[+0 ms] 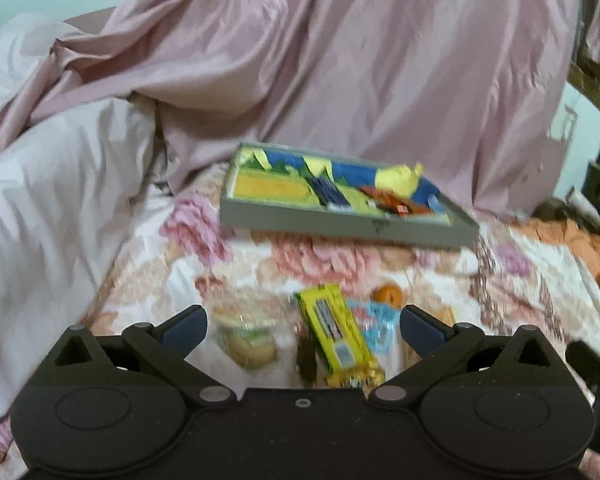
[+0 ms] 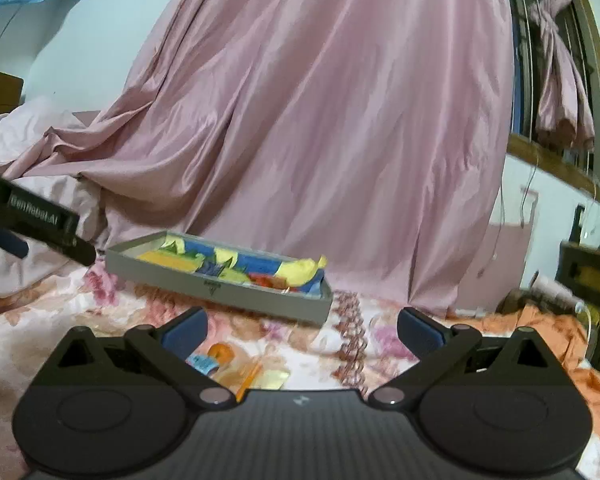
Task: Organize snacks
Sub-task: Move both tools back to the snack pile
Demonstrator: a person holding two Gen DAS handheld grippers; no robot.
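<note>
A grey shallow box [image 1: 340,226] holding several snack packets lies on the floral bedspread; it also shows in the right wrist view [image 2: 260,300]. In front of it lie loose snacks: a yellow-green packet [image 1: 334,330], a clear pack of biscuits [image 1: 250,346], a light blue wrapper [image 1: 374,326] and an orange round item [image 1: 388,294]. My left gripper [image 1: 302,326] is open and empty just above these loose snacks. My right gripper [image 2: 302,330] is open and empty, with the blue wrapper [image 2: 204,362], the orange item [image 2: 222,350] and a yellowish packet [image 2: 268,378] below it.
A pink satin cloth [image 1: 340,60] hangs behind the box. A white pillow [image 1: 48,200] lies at the left. An orange blanket [image 2: 548,332] lies at the right. The left gripper's arm [image 2: 40,220] shows at the left edge of the right wrist view.
</note>
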